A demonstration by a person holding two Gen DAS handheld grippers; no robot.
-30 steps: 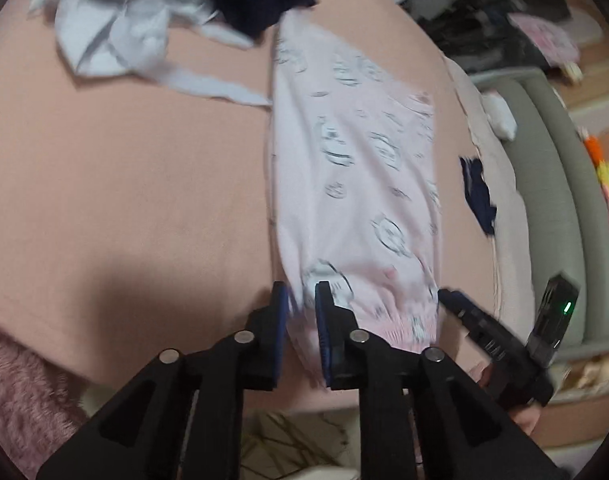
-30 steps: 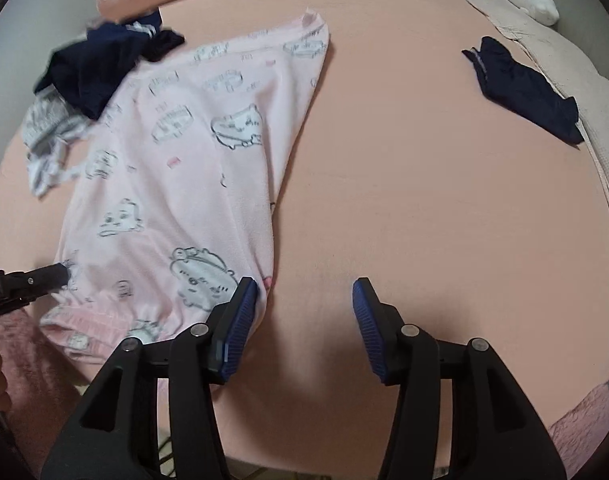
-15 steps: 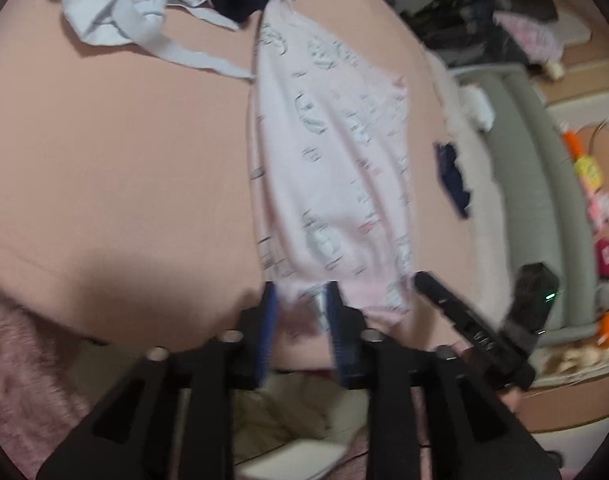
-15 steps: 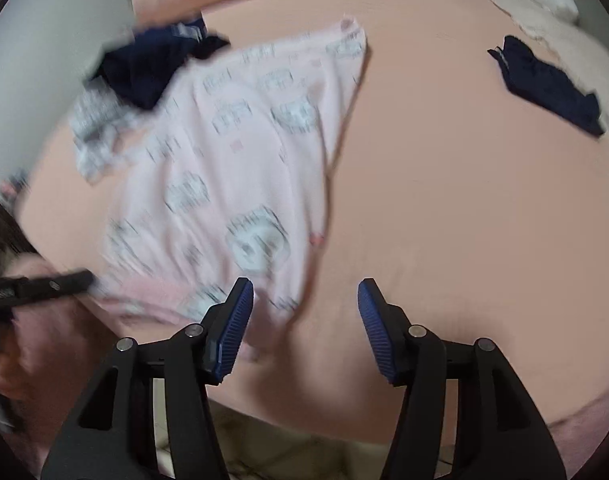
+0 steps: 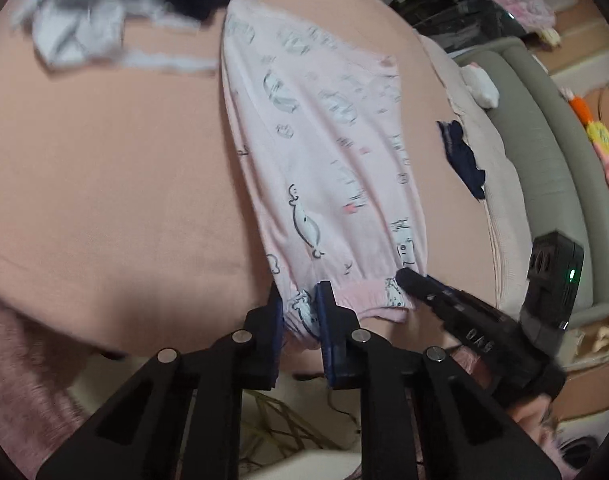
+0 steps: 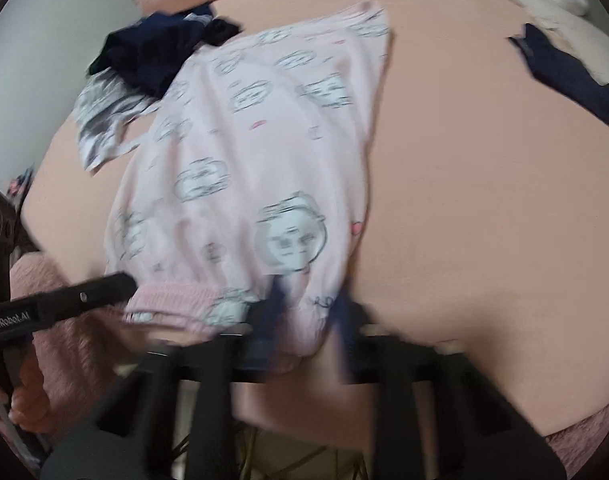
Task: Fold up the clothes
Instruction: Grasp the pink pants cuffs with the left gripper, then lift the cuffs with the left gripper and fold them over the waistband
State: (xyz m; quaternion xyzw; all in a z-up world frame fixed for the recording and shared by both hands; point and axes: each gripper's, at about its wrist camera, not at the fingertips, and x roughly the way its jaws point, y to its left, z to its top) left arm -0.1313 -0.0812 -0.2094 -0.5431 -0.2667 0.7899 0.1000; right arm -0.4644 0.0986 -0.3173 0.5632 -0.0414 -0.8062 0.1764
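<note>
My left gripper just closed, pinching elastic waistband of pale pink cartoon-print cotton pants, my right gripper just closed on waistband too, pants flat on peach bedsheet

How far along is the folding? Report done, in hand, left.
Done: the pink printed pants lie spread flat on the peach bed, not yet folded. In hand: the left gripper and right gripper, jaws just closed, pinch the waistband. Left: the folds, plus the white garment, navy garment and small navy piece.
</note>
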